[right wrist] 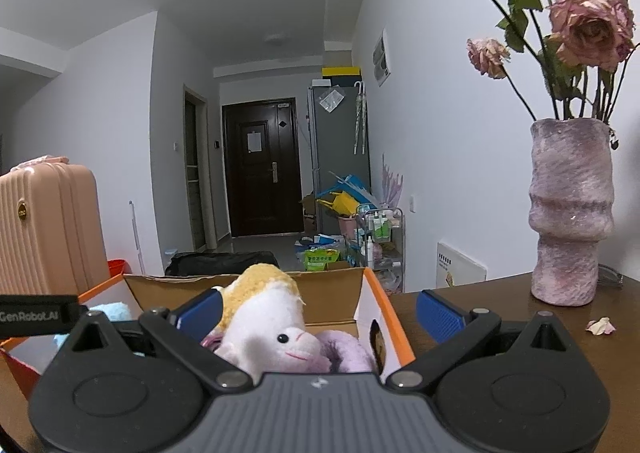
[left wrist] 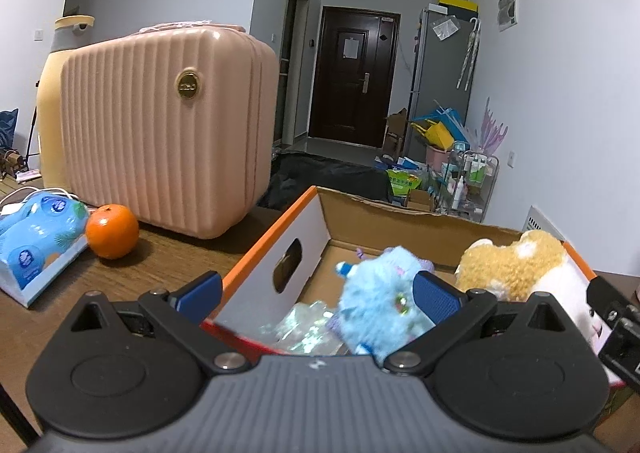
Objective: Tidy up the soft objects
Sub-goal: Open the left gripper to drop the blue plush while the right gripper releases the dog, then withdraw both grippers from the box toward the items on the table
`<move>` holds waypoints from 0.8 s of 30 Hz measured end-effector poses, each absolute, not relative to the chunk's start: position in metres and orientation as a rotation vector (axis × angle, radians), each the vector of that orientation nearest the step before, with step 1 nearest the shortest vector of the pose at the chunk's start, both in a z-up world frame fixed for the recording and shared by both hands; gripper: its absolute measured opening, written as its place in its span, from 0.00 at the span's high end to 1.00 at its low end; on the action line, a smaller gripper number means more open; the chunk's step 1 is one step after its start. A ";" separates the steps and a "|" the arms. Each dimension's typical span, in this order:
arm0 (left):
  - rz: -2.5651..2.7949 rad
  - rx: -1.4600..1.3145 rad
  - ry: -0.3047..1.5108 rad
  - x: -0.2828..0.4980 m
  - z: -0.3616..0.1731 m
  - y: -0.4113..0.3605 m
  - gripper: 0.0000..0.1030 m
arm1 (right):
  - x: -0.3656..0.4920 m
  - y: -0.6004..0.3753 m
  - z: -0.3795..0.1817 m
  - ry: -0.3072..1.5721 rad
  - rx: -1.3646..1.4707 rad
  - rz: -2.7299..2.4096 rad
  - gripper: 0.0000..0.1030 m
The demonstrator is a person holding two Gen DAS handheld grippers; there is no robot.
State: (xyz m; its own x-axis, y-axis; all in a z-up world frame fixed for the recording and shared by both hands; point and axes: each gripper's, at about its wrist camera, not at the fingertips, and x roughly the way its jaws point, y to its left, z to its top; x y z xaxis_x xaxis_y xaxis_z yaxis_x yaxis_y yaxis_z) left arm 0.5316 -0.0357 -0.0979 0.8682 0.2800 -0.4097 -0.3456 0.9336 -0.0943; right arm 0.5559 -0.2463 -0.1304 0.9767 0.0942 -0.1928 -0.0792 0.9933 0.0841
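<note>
An open cardboard box (left wrist: 276, 237) with an orange rim stands on the wooden table. Inside it lie a fluffy blue plush (left wrist: 380, 293), a tan and white plush (left wrist: 516, 269) and a crinkly clear packet (left wrist: 304, 329). My left gripper (left wrist: 316, 293) hovers open over the box's left wall, with the blue plush touching its right finger. In the right wrist view the white and yellow plush (right wrist: 272, 317) lies in the box (right wrist: 368, 293) on top of a purple plush (right wrist: 344, 349). Above them my right gripper (right wrist: 319, 313) is open, straddling the box's right wall. The blue plush (right wrist: 116, 311) shows at the left.
A pink ribbed suitcase (left wrist: 168, 125) stands on the table behind the box, with an orange (left wrist: 112, 231) and a blue tissue pack (left wrist: 36, 237) to its left. Right of the box are a purple vase (right wrist: 568, 213) of dried roses and a fallen petal (right wrist: 600, 325).
</note>
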 end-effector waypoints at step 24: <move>0.319 -0.106 0.412 0.458 -0.101 -0.030 0.00 | 0.493 -0.258 -0.131 0.207 0.013 0.096 0.00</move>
State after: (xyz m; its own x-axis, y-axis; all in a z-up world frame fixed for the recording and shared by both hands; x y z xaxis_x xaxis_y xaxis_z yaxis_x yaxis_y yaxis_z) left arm 0.4578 -0.0299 -0.1014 0.8672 0.2828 -0.4098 -0.3257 0.9447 -0.0372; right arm 0.4925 -0.2583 -0.1307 0.9740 0.0965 -0.2049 -0.0937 0.9953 0.0232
